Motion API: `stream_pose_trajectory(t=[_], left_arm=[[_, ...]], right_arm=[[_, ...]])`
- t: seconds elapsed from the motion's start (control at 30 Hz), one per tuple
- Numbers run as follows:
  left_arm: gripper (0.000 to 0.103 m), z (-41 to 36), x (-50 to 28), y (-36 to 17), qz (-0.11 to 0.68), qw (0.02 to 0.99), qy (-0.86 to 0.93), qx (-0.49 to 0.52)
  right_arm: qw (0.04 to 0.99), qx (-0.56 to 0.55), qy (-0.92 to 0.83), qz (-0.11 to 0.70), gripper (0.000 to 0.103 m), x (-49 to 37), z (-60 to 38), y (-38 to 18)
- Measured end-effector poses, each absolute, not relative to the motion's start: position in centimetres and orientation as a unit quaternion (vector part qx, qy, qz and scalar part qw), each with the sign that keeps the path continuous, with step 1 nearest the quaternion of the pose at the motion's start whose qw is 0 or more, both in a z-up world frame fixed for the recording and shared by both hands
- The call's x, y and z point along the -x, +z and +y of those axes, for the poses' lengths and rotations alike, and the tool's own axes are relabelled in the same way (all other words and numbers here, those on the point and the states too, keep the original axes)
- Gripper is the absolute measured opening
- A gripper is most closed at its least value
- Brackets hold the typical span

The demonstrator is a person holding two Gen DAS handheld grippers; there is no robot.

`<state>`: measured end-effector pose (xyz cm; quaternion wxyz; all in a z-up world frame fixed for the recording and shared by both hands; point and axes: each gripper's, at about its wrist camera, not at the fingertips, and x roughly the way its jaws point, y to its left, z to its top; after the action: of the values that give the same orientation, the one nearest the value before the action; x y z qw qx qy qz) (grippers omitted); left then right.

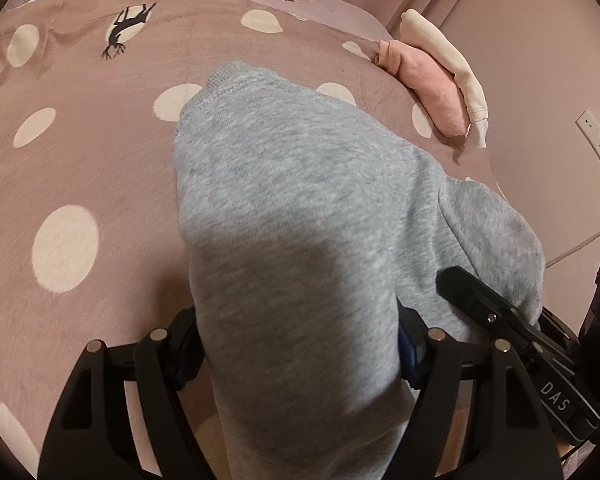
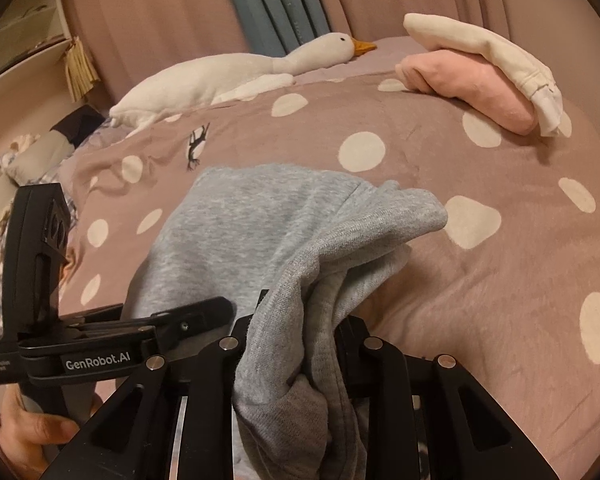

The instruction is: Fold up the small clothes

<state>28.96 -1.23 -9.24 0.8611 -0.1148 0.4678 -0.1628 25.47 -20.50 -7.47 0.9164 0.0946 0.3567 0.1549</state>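
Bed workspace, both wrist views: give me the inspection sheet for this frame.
Surface: pink dotted bedspread, rumpled.
Job's things: grey garment lying on it, near edge lifted; folded pink garment with cream garment on top, far right.
Clutter: plush goose at the far edge.
Grippers: left tool shut on grey garment; right tool shut on its bunched edge.
Cables: nothing seen.
Surroundings: pink curtain, wall sockets.

Dim, warm indoor light in both my wrist views.

I see a pinkish cast, soft shadow on the grey garment (image 1: 300, 240) near the lens where its weave blurs, strong fisheye bending with dark corners, and the bedspread (image 2: 480, 280) reasonably sharp, no glare.
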Motion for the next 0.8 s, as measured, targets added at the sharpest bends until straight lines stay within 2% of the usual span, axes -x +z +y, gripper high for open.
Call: stream_pose_trajectory(t=[0.8], left_arm=[[0.075, 3.1, -18.8, -7.3, 0.449, 0.875, -0.142, 0.113]], right_arm=[[0.917, -0.065, 0.191, 0.344, 0.028, -17.8, -15.9, -5.4]])
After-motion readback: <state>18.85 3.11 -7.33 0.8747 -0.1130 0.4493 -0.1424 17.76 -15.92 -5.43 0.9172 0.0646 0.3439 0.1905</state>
